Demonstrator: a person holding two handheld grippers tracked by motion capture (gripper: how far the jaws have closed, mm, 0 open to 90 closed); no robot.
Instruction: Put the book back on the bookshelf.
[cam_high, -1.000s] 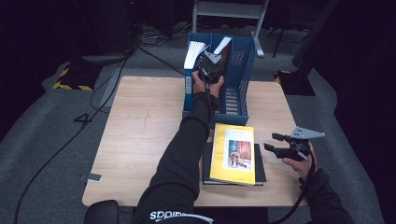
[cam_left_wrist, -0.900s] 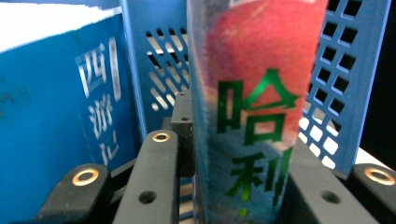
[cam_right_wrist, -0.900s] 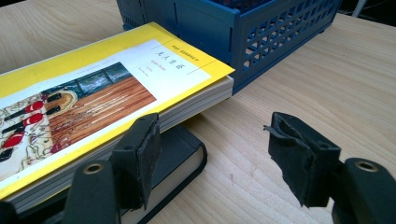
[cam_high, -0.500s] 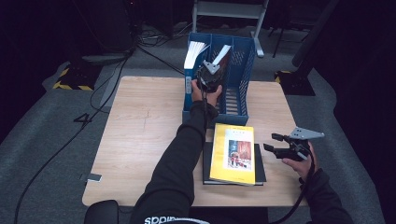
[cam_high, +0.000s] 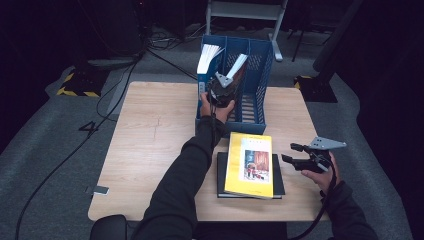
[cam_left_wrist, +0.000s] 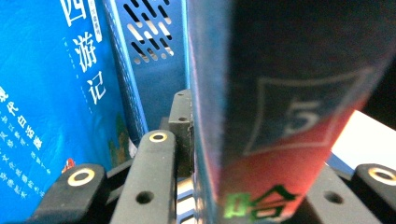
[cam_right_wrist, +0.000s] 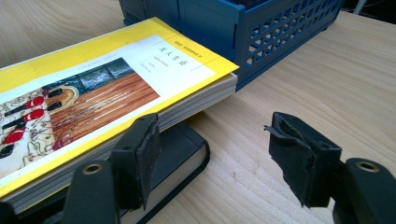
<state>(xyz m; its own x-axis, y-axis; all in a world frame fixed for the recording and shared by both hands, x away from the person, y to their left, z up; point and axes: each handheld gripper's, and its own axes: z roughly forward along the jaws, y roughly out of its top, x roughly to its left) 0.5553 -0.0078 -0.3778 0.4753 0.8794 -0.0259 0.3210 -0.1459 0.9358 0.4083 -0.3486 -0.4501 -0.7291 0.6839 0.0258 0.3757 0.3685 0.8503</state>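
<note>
Broadly, the wooden table (cam_high: 150, 150) is a pale, grained rectangle whose left half lies bare, so open room sits there, while its far middle and near-right are taken up. At the far edge stands one blue plastic file rack (cam_high: 260, 80), perforated in its walls, divided into upright slots, its front just short of the stack of books. Four books can be counted. One blue book (cam_high: 207, 57) with white page edges stands in the rack's left slot. One dark book (cam_high: 239, 67) with a red lower cover leans tilted in the next slot. Two more lie flat near the table's near edge: a glossy yellow paperback (cam_high: 250, 162) resting on a thicker black book (cam_high: 277, 185), whose edges show beyond it at the right and near sides.

Two grippers are in hand. Reaching into the rack, the left gripper (cam_high: 222, 90) has the dark book between its black jaws; in the left gripper view one jaw lies against the cover, and the jaws have just been easing apart a little, the book between them. Right of the stack, the right gripper (cam_high: 295, 157) hangs well apart from the rack, its padded jaws spread wide with nothing between them, one pad just beside the yellow paperback's edge.
</note>
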